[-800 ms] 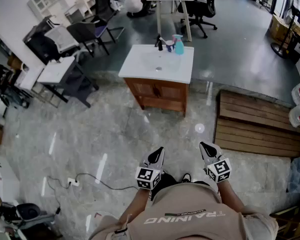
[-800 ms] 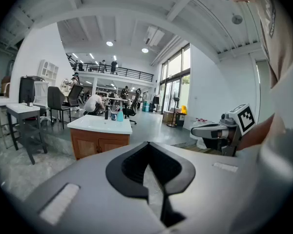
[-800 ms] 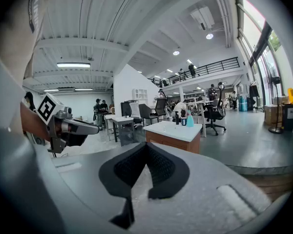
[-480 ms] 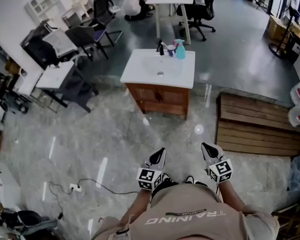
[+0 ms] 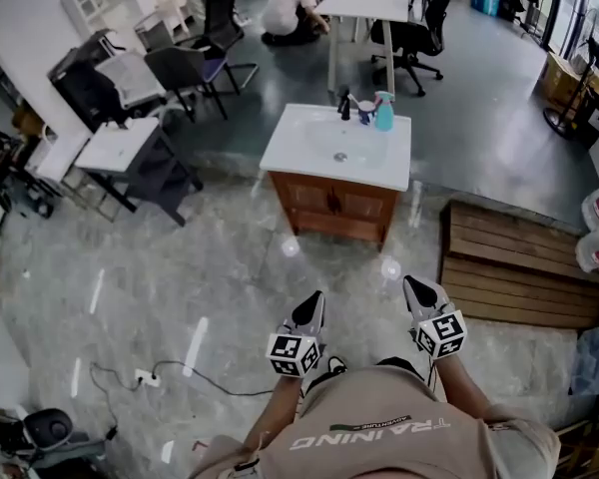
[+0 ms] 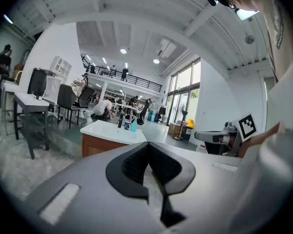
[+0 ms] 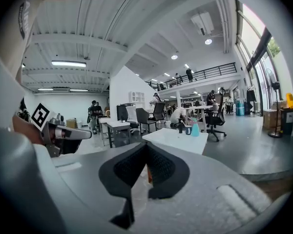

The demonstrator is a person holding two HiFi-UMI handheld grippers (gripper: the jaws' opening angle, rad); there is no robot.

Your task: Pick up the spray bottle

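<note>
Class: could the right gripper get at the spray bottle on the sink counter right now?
Probably not yet: the right gripper is shut, the spray bottle stands far across the floor; nothing blocks it.

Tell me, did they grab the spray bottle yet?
Not yet. Nothing is done: the spray bottle stands on the sink counter, across the floor. In hand: nothing; left gripper and right gripper are both shut and empty. To do: walk over, open, grab, lift.

The shirt bears "TRAINING" in large pale letters, seen upside down; the small line beside it possibly reads "ADVENTURE".
</note>
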